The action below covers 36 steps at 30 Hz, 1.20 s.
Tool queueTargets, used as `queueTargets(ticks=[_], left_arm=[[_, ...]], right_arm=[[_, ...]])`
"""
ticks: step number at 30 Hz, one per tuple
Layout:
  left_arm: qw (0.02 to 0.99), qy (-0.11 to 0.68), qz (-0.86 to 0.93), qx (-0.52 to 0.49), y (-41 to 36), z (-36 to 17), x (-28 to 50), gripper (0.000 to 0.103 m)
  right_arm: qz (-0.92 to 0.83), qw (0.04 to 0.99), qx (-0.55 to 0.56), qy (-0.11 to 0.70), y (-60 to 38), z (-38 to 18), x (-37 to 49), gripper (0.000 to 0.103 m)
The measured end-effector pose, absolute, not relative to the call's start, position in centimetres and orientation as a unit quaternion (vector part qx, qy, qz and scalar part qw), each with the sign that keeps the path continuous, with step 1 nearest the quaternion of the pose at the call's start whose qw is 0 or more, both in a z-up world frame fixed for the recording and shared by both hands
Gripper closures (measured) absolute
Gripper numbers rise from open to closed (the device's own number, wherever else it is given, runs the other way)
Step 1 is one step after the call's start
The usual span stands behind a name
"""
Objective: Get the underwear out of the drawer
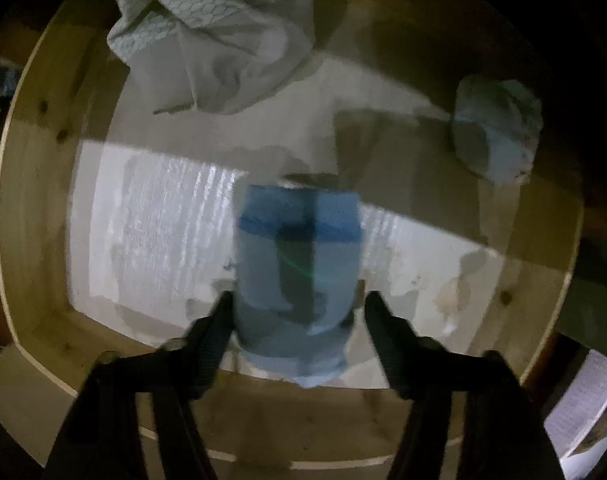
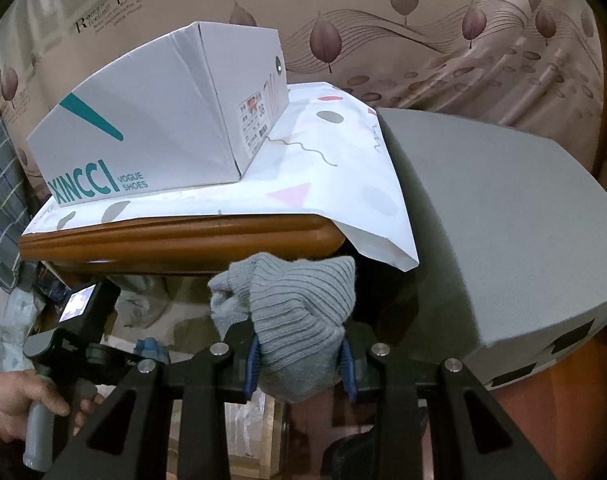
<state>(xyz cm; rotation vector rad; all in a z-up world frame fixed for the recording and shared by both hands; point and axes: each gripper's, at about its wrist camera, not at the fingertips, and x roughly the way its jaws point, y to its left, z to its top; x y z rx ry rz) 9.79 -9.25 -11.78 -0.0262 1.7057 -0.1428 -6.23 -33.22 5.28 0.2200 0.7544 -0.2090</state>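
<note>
The left wrist view looks straight down into a wooden drawer [image 1: 35, 208] with a pale lining. A folded blue underwear [image 1: 299, 248] with a darker blue band lies on the lining. My left gripper [image 1: 299, 304] stands astride its near end, one finger on each side. The left finger sits against the cloth and a thin gap shows at the right one; the picture is blurred. My right gripper [image 2: 299, 364] is shut on a grey ribbed garment [image 2: 299, 292], held up in front of the cabinet.
In the drawer a white hexagon-patterned garment [image 1: 211, 32] lies at the far left and a pale blue bundle [image 1: 495, 128] at the far right. On the cabinet top [image 2: 175, 236] stands a shoe box [image 2: 155, 120] on patterned paper [image 2: 323, 168]. A grey block [image 2: 503, 240] is to the right. A hand [image 2: 15, 404] holds the left gripper's handle.
</note>
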Motion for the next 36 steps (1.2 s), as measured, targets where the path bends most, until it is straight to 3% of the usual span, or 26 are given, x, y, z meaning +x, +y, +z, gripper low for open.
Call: queueTargets(ticks=[7,24,36], left_arm=[[0.674,0.736,-0.064,-0.010,-8.8,-10.5,9.4,0.070],[0.760,0.633,-0.143,0.015,-3.6,2.0,2.5,0.072],[0.866,0.473,-0.155,0.047,0.1,17.1,1.9,0.071]], right_arm=[[-0.100,0.919,0.100,0.368,-33.0,5.3,-6.0,0.072],[-0.088,0.920,0.092,0.370,-32.3,5.1,-6.1,0.072],[-0.071,0.919,0.081,0.380,-31.2,4.6,-5.7,0.072]])
